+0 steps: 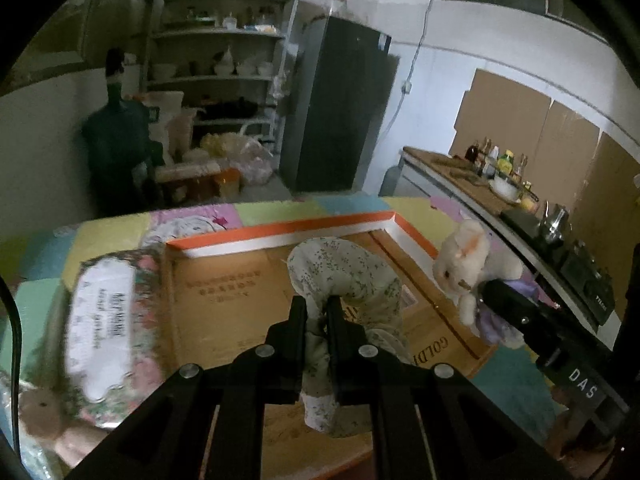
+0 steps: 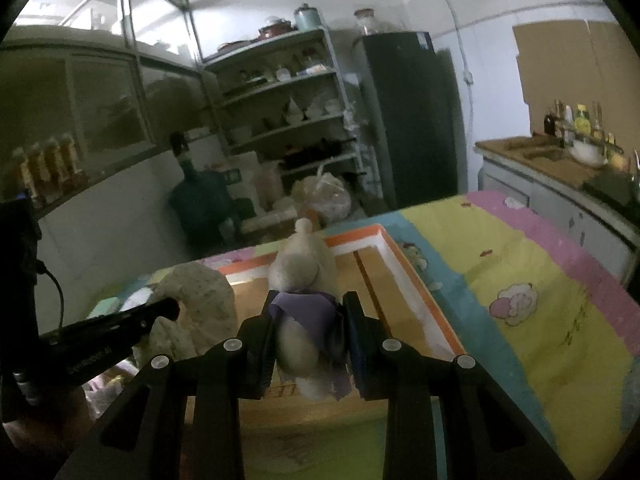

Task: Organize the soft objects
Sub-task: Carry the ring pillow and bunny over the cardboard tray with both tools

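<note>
My left gripper [image 1: 317, 309] is shut on a floral cloth cushion [image 1: 348, 276] and holds it over the open cardboard box [image 1: 232, 280] with the orange and white rim. My right gripper [image 2: 307, 308] is shut on a white plush rabbit [image 2: 306, 260] in a purple dress, held above the box's right side [image 2: 416, 300]. The rabbit also shows in the left wrist view [image 1: 466, 260], at the right edge of the box. The floral cushion shows in the right wrist view [image 2: 196, 300] on the left, with the left gripper's finger [image 2: 160, 308] on it.
The box lies on a bed with a pastel patchwork sheet [image 2: 540, 292]. A floral pillow with a white label [image 1: 108, 320] and a brown plush toy [image 1: 40, 420] lie left of the box. A kitchen counter [image 1: 480, 184] stands to the right, shelves [image 1: 224, 60] and a dark fridge [image 1: 340, 112] behind.
</note>
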The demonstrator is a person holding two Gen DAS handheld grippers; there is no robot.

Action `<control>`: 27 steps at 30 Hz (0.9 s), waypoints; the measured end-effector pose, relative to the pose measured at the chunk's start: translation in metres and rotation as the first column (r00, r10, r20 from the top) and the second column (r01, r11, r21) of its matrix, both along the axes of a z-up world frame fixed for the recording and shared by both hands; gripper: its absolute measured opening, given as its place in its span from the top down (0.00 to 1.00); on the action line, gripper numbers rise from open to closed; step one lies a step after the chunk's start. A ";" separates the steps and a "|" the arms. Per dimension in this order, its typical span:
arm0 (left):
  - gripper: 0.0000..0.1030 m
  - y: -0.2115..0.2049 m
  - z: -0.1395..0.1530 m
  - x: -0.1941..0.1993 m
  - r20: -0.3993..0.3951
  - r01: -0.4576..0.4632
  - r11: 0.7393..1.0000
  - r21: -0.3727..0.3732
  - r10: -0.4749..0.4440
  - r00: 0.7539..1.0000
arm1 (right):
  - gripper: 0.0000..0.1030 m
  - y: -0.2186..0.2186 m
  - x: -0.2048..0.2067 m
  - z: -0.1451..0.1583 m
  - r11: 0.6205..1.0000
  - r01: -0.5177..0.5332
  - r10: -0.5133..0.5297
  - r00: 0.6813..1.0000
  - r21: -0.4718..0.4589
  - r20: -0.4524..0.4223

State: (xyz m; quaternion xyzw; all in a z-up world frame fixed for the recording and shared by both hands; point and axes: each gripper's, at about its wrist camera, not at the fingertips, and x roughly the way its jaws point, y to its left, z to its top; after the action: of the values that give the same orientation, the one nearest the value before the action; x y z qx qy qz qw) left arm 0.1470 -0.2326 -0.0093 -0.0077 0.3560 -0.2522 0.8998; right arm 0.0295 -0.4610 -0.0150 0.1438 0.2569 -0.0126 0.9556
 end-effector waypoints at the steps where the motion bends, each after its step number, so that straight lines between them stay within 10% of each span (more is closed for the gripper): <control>1: 0.90 -0.003 -0.002 0.003 -0.010 0.004 1.000 0.003 -0.004 1.000 | 0.70 -0.003 0.003 -0.004 1.000 -0.001 0.001 1.000 0.004 -0.009; 19: 0.89 -0.037 -0.051 0.037 -0.205 0.056 0.991 0.126 -0.029 0.978 | 0.69 -0.015 0.042 -0.043 0.999 -0.013 0.020 0.988 0.045 -0.155; 27: 0.43 -0.034 -0.049 0.039 -0.188 0.040 0.991 0.128 -0.016 0.982 | 0.65 -0.015 0.044 -0.046 0.999 -0.016 0.024 0.984 0.050 -0.177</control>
State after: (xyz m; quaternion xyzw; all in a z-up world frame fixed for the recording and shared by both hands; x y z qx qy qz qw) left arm 0.1858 -0.2668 -0.0583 0.0327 0.4545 -0.2391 0.8574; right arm 0.0733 -0.4759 -0.0609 0.1625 0.3425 -0.0095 0.9253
